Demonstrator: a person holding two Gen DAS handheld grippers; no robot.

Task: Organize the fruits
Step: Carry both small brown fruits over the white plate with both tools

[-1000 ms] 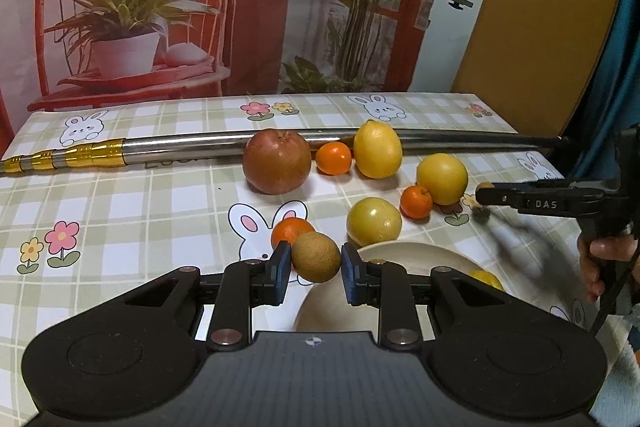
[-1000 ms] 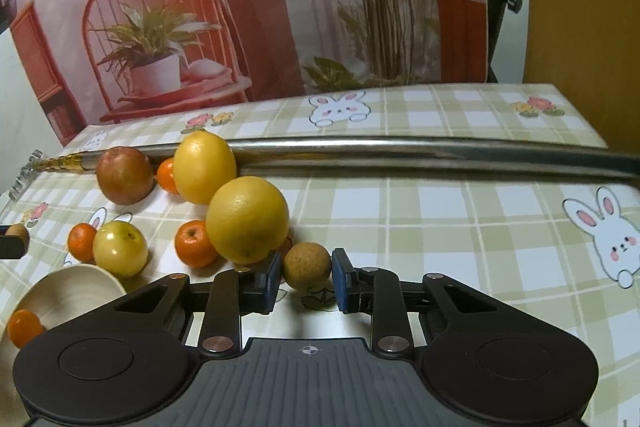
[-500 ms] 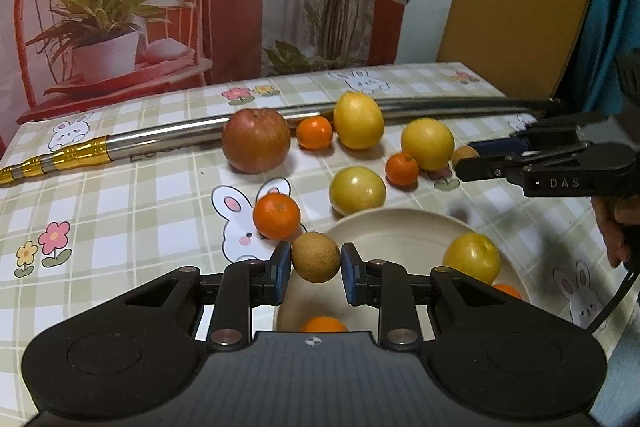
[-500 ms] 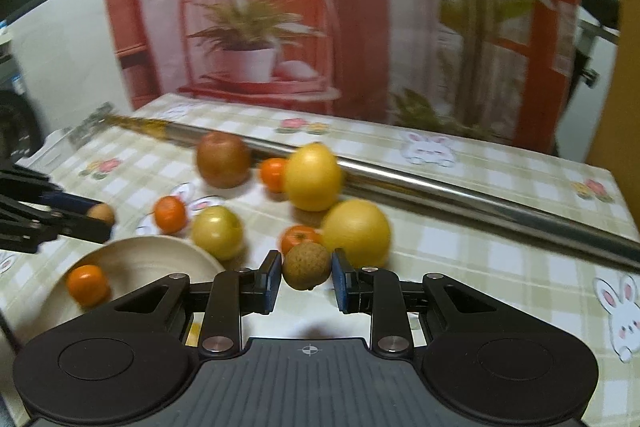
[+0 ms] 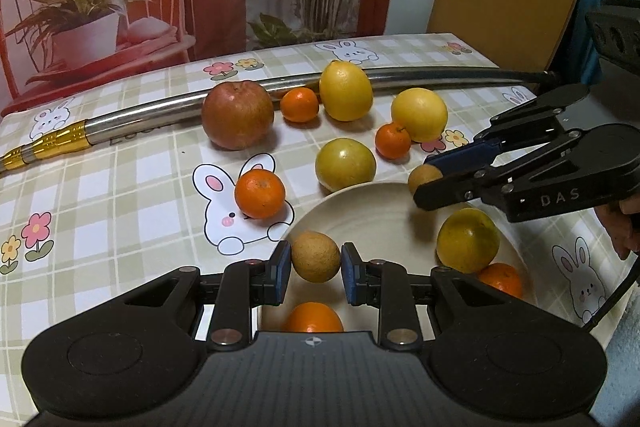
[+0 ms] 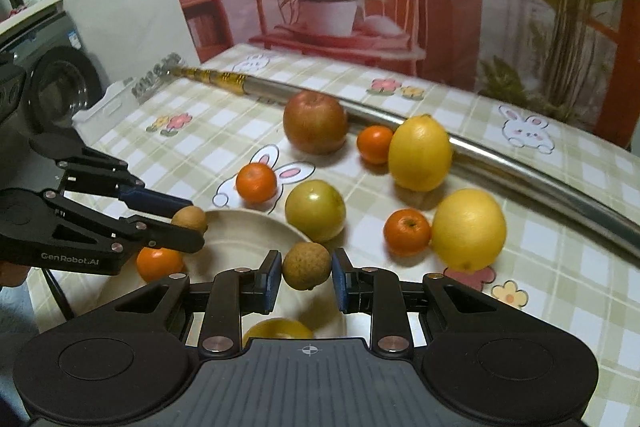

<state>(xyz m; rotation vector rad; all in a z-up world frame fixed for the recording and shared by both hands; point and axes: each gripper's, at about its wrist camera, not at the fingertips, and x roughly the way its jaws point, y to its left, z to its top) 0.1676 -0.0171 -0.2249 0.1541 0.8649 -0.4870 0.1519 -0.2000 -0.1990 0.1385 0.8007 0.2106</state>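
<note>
My left gripper (image 5: 316, 269) is shut on a small brown round fruit (image 5: 316, 255), held over the near-left rim of the cream plate (image 5: 372, 211). My right gripper (image 6: 307, 277) is shut on a second small brown fruit (image 6: 307, 265) and hangs over the plate's (image 6: 240, 233) right rim. In the left wrist view it reaches in from the right. The plate holds a yellow-green fruit (image 5: 467, 241) and two mandarins (image 5: 500, 279). Behind the plate on the cloth lie a red apple (image 5: 237, 115), a lemon (image 5: 345, 90), a yellow orange (image 5: 419, 114), a greenish fruit (image 5: 345, 164) and several mandarins (image 5: 260, 193).
A long steel pole with a gold end (image 5: 160, 105) lies across the back of the table behind the fruit. A person's hand (image 5: 620, 231) holds the right gripper near the table's right edge. A washing machine (image 6: 60, 83) stands off the table's left side.
My right gripper has carried its brown fruit leftward from beside the yellow orange to the plate's rim, rolling as it went. My left gripper has stayed over the plate with its fruit.
</note>
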